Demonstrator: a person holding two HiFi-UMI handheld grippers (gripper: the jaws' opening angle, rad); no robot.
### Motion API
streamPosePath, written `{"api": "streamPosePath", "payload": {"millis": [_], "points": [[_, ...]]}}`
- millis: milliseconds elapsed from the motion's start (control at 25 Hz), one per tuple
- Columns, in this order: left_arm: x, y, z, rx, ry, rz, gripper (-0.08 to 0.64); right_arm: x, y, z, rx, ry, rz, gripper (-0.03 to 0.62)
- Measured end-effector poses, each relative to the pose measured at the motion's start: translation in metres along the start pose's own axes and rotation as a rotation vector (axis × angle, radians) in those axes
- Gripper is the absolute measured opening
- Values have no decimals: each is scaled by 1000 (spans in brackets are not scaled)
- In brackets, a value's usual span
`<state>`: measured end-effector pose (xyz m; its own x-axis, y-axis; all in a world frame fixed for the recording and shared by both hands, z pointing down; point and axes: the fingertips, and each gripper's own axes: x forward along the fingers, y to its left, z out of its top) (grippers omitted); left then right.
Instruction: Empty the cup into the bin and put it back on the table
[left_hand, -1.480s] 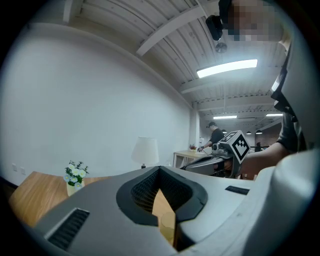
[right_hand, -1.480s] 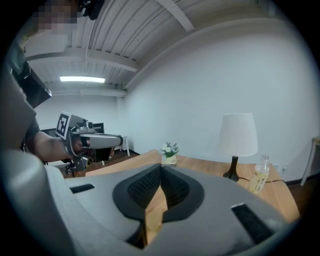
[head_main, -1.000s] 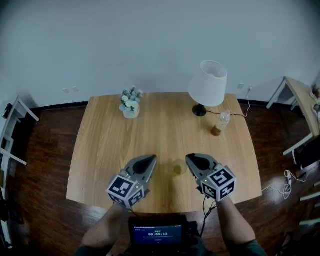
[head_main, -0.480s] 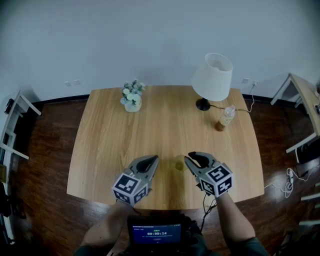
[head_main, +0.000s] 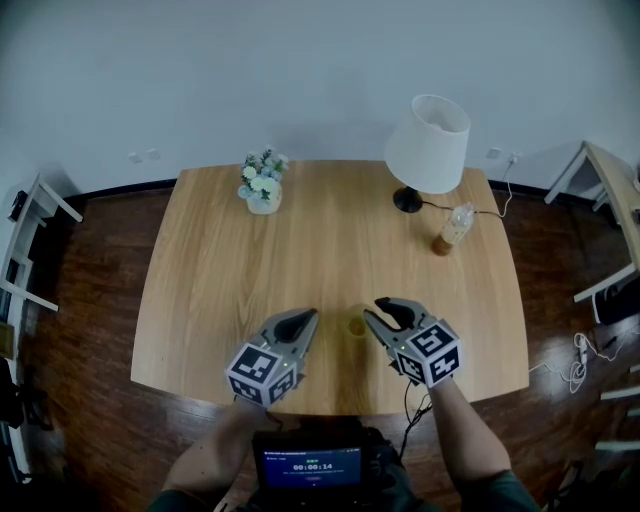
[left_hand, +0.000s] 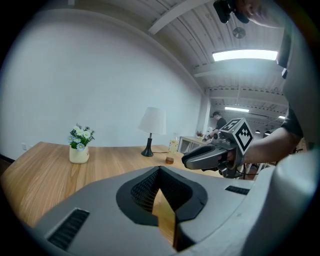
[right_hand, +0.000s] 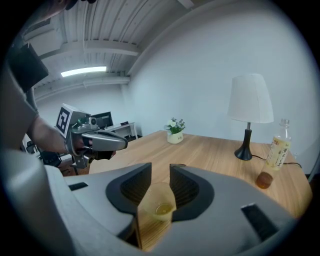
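A small clear plastic cup (head_main: 356, 324) with a little yellowish liquid at its bottom stands upright near the front edge of the wooden table (head_main: 330, 250). My right gripper (head_main: 379, 309) sits just right of it. In the right gripper view the cup (right_hand: 159, 202) shows through the narrow gap of that gripper (right_hand: 160, 169). Its jaws have just been opening; the pads do not press on the cup. My left gripper (head_main: 304, 320) hovers left of the cup with its tips together (left_hand: 160, 171) and nothing in them. No bin shows.
A white vase of flowers (head_main: 262, 190) stands at the table's back left. A white-shaded lamp (head_main: 425, 145) and a bottle lying tilted (head_main: 450, 230) are at the back right. A shelf (head_main: 25, 260) stands on the left and a desk (head_main: 610, 190) on the right. A screen (head_main: 315, 467) hangs at my waist.
Both grippers have sunk toward the tabletop. The right gripper has drawn closer to the cup and its jaws have parted a little.
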<state>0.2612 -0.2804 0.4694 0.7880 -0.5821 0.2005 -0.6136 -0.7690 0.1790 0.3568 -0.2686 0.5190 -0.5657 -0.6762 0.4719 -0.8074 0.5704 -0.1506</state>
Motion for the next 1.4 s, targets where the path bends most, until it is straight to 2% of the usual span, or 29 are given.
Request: {"api": "streamPosePath", "payload": {"millis": [880, 1080, 1360, 1400], "points": [[-13, 29, -2, -23, -4, 71, 5, 52, 11, 14, -41, 28, 79, 120], [-14, 27, -1, 12, 10, 74, 5, 61, 11, 16, -34, 31, 88, 120], [-15, 28, -4, -29, -15, 82, 5, 63, 8, 14, -67, 38, 77, 120], [-15, 28, -3, -32, -18, 81, 5, 62, 8, 13, -73, 43, 75, 142]]}}
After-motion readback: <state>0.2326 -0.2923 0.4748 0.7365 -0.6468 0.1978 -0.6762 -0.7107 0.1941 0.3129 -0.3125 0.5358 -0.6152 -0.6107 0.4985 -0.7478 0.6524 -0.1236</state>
